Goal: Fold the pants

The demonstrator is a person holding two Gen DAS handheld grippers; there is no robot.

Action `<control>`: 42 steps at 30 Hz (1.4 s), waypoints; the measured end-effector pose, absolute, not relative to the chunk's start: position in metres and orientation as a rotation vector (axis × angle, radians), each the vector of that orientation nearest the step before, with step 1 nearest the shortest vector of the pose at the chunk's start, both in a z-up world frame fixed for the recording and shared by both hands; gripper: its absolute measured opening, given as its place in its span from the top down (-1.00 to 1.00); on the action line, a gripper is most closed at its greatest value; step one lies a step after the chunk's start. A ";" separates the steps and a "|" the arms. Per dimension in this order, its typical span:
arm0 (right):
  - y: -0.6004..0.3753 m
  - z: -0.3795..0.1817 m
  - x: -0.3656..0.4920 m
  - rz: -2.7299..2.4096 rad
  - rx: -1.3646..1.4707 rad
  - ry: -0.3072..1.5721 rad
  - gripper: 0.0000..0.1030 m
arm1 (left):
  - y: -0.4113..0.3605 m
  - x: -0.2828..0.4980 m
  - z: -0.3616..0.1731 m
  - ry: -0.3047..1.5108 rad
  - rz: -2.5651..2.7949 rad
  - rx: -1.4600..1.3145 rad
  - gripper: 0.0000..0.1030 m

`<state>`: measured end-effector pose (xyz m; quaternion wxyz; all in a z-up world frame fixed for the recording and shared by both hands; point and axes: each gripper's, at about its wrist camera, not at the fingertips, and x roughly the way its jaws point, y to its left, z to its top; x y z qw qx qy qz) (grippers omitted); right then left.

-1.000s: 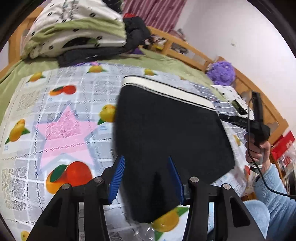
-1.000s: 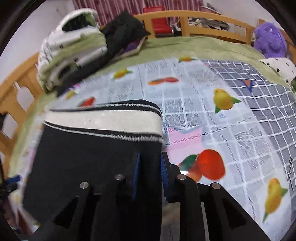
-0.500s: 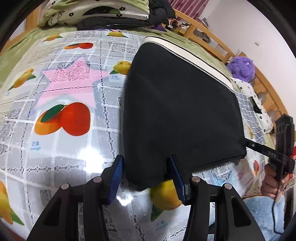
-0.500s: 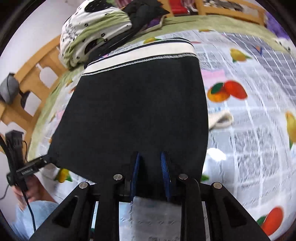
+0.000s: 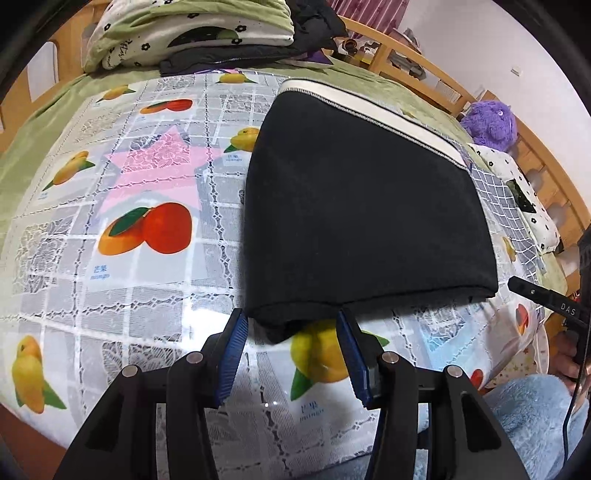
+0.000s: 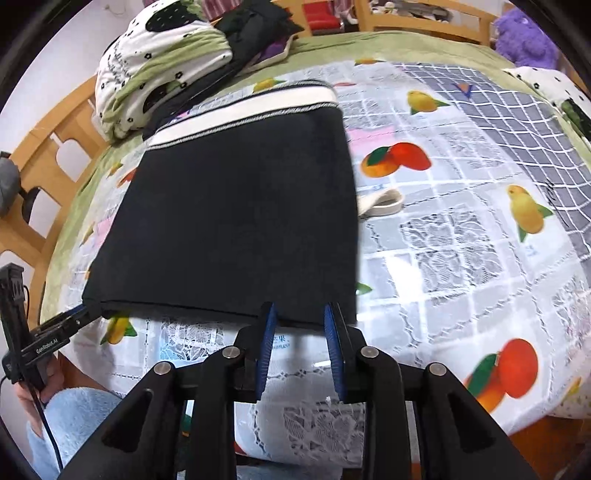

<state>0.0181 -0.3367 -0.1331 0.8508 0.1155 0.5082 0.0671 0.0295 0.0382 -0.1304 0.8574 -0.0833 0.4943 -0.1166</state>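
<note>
The black pants were lying folded into a flat rectangle on the fruit-print tablecloth that covered the bed, with the white waistband at the far end and the folded edge nearest the person. The left gripper sat right at the near left corner, blue pads apart with a droopy bit of the black fabric between them, but the pads weren't squeezing it as far as I could see. The right gripper was at the near right corner, and its jaws had just been opening, with the hem edge sitting right at the fingertips and not pinched. A cream drawstring loop poked out from the right side of the pants. A pile of bedding sat at the far end of the bed.
</note>
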 end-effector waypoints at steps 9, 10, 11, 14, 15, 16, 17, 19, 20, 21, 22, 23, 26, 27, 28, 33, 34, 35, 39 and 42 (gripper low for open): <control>-0.333 -0.086 0.018 0.069 0.254 0.870 0.23 | 0.054 0.027 -0.103 0.910 -0.216 -0.182 0.08; -0.331 -0.081 0.019 0.068 0.277 0.851 0.23 | 0.054 0.026 -0.103 0.907 -0.210 -0.167 0.08; -0.330 -0.077 0.019 0.065 0.282 0.841 0.23 | 0.055 0.025 -0.104 0.906 -0.199 -0.146 0.08; -0.312 -0.060 0.023 0.056 0.260 0.845 0.23 | 0.059 0.019 -0.116 0.948 -0.171 -0.053 0.08; -0.304 -0.058 0.024 0.074 0.248 0.856 0.23 | 0.060 0.017 -0.120 0.965 -0.174 -0.033 0.11; -0.297 -0.058 0.022 0.097 0.248 0.857 0.23 | 0.062 0.015 -0.126 0.979 -0.182 -0.009 0.14; -0.292 -0.060 0.020 0.111 0.252 0.854 0.23 | 0.063 0.012 -0.131 0.985 -0.185 0.008 0.18; -0.276 -0.069 0.016 0.159 0.242 0.877 0.23 | 0.062 0.008 -0.136 0.990 -0.186 0.033 0.19; -0.268 -0.073 0.017 0.175 0.203 0.918 0.24 | 0.061 0.007 -0.139 0.990 -0.193 0.052 0.20; -0.263 -0.073 0.016 0.182 0.171 0.924 0.26 | 0.058 0.006 -0.139 0.986 -0.197 0.066 0.20; -0.262 -0.071 0.014 0.186 0.167 0.911 0.26 | 0.056 0.006 -0.139 0.981 -0.201 0.084 0.20; -0.263 -0.071 0.013 0.192 0.172 0.904 0.26 | 0.052 0.007 -0.139 0.972 -0.206 0.105 0.20; -0.268 -0.077 0.015 0.217 0.209 0.936 0.26 | 0.038 0.014 -0.141 0.961 -0.229 0.168 0.20; -0.270 -0.078 0.016 0.219 0.218 0.944 0.26 | 0.033 0.018 -0.143 0.964 -0.235 0.188 0.20; -0.272 -0.080 0.017 0.222 0.233 0.953 0.26 | 0.028 0.021 -0.146 0.968 -0.236 0.215 0.20; -0.280 -0.086 0.021 0.220 0.279 0.984 0.26 | 0.008 0.032 -0.151 0.923 -0.252 0.310 0.79; -0.281 -0.086 0.021 0.222 0.278 0.988 0.26 | 0.012 0.035 -0.145 0.910 -0.264 0.250 0.79; -0.280 -0.086 0.021 0.221 0.275 0.988 0.26 | 0.026 0.032 -0.132 0.843 -0.268 0.116 0.80; -0.279 -0.085 0.018 0.228 0.263 0.984 0.26 | 0.054 0.035 -0.135 0.871 -0.300 -0.103 0.75; -0.279 -0.085 0.018 0.234 0.271 0.988 0.26 | 0.044 0.023 -0.150 0.898 -0.287 0.050 0.61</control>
